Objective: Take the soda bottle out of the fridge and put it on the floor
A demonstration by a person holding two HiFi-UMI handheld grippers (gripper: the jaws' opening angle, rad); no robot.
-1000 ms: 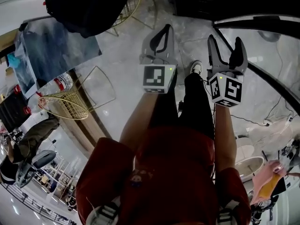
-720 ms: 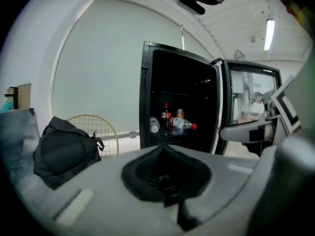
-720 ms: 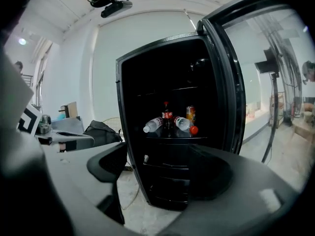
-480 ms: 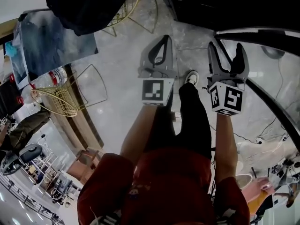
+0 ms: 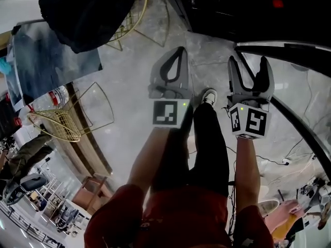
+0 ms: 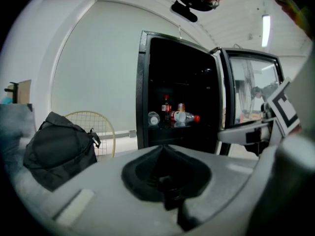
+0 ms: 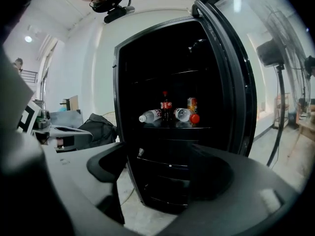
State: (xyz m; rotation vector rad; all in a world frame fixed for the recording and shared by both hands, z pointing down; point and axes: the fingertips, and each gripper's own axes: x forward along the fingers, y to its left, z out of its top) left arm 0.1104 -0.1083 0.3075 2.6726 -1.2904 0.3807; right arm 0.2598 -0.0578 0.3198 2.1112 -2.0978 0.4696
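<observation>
The black fridge (image 7: 167, 82) stands open ahead of both grippers, its glass door (image 7: 231, 73) swung to the right. On its middle shelf the dark soda bottle (image 7: 166, 106) with a red label stands upright; the left gripper view shows the soda bottle (image 6: 166, 107) too. Beside it lie a clear bottle (image 7: 150, 115) and a red-capped bottle (image 7: 186, 115), with a can (image 7: 192, 103) behind. My left gripper (image 5: 173, 53) is shut and empty. My right gripper (image 5: 249, 66) is open and empty. Both are held well short of the fridge, above the floor.
A black bag (image 5: 85, 12) lies on a gold wire chair at the left, and another gold wire chair (image 5: 67, 120) stands nearer. The person's leg and white shoe (image 5: 209, 96) are between the grippers. Cables (image 5: 279, 161) trail on the floor at the right.
Both grippers have sunk a little in front of the fridge. Their jaws stand as before.
</observation>
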